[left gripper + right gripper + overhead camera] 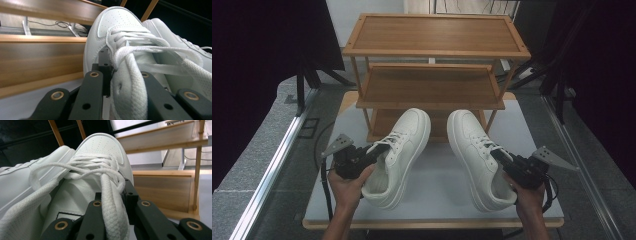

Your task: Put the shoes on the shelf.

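Two white sneakers are being held side by side in front of a wooden shoe rack (432, 55), toes pointing at it, which looks like preparation for setting them on one of its shelves; the left gripper (371, 152) is gripping the left sneaker (399, 155) by the side wall of its collar near the laces, and the right gripper (502, 157) is doing the same to the right sneaker (474, 155), so that each shoe is hanging level from a firm edge rather than from its soft tongue. Both pairs of jaws are standing narrow, pinched on the shoe's upper. From the high view the two sneakers appear to be hovering just over the grey bench (437, 190), apart from each other and close before the rack's lowest shelf, though whether the soles are quite clear of the bench I cannot tell from above. The left gripper view is giving what the high view is not: one jaw is sitting inside the left sneaker (125, 50) and the other outside, with a lace draped across, and the rack's shelf edges (40, 40) are passing close at the side. The right gripper view is showing the same clamp on the right sneaker (100, 170), a label inside the shoe, and the rack's post (197, 177) and lower frame beyond the toe.
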